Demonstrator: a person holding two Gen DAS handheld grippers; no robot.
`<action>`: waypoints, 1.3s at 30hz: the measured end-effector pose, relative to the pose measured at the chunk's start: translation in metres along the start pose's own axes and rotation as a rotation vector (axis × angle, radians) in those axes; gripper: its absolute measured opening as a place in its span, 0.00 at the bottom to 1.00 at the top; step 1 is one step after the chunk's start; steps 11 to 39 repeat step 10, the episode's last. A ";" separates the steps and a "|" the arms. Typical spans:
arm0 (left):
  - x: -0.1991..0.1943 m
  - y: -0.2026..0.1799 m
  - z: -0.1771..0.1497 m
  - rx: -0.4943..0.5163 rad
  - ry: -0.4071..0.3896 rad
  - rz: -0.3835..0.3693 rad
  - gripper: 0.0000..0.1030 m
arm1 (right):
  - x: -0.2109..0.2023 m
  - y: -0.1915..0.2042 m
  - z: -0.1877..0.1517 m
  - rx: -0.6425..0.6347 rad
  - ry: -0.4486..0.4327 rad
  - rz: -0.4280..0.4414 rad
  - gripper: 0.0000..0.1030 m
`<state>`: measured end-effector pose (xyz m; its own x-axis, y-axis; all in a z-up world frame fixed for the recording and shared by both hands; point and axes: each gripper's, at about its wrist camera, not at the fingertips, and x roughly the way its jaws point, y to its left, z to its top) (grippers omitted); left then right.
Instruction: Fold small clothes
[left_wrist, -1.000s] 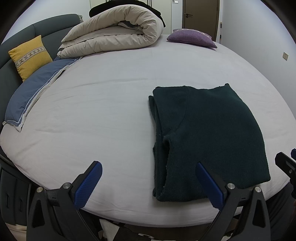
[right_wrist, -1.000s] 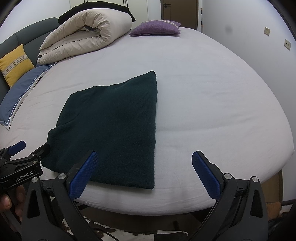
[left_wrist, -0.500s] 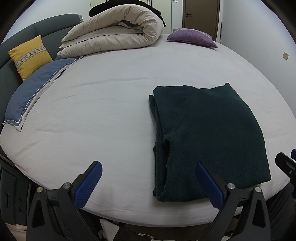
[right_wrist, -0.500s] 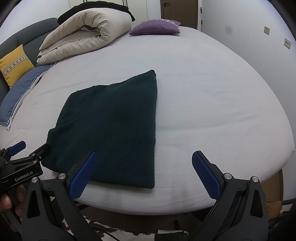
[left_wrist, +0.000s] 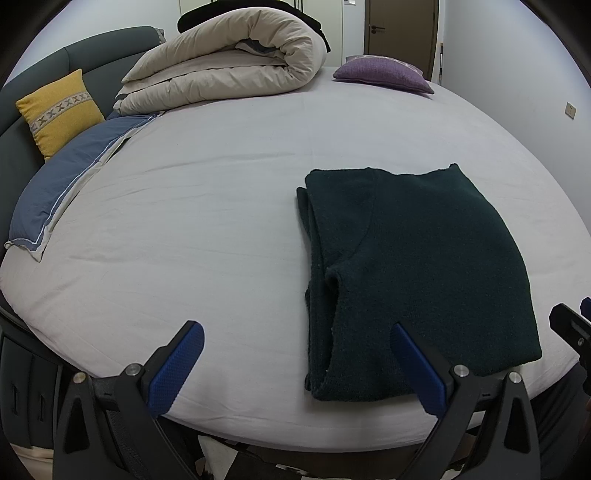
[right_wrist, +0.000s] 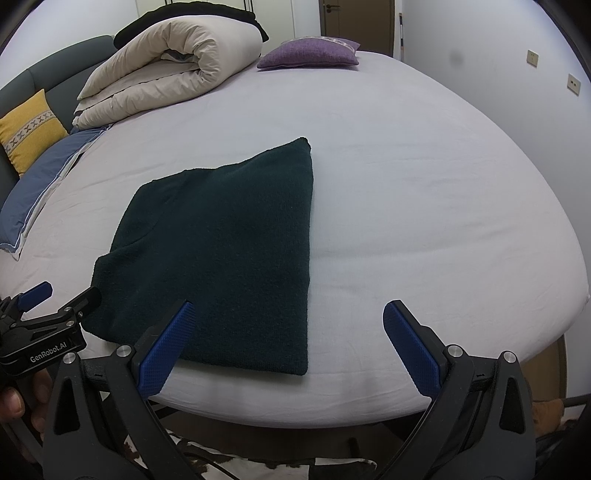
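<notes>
A dark green knitted garment (left_wrist: 417, 266) lies folded into a flat rectangle near the front edge of the bed (left_wrist: 207, 206); in the right wrist view the garment (right_wrist: 225, 243) sits left of centre. My left gripper (left_wrist: 295, 336) hovers open at the bed's near edge, its right finger over the garment's front left corner, nothing between its blue pads. My right gripper (right_wrist: 288, 314) is open too, held just off the front edge, its left finger over the garment's near hem. The left gripper (right_wrist: 59, 299) also shows at the lower left of the right wrist view.
A rolled beige duvet (left_wrist: 229, 74) lies at the back of the bed, a purple cushion (left_wrist: 384, 72) beside it. A yellow cushion (left_wrist: 59, 110) and a blue pillow (left_wrist: 70, 177) are at the left. A wall (right_wrist: 517, 110) runs along the right side. A hand (right_wrist: 14, 398) holds the left gripper.
</notes>
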<state>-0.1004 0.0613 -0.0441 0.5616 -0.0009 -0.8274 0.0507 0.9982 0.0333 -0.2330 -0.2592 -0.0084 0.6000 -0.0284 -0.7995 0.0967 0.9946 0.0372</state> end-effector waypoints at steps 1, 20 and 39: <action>0.000 0.000 0.000 0.000 0.001 0.000 1.00 | 0.000 0.000 -0.001 0.000 0.000 0.000 1.00; 0.003 0.002 -0.002 0.004 -0.001 -0.007 1.00 | 0.002 0.001 -0.003 0.008 0.008 0.002 1.00; 0.003 0.002 -0.002 0.004 -0.001 -0.007 1.00 | 0.002 0.001 -0.003 0.008 0.008 0.002 1.00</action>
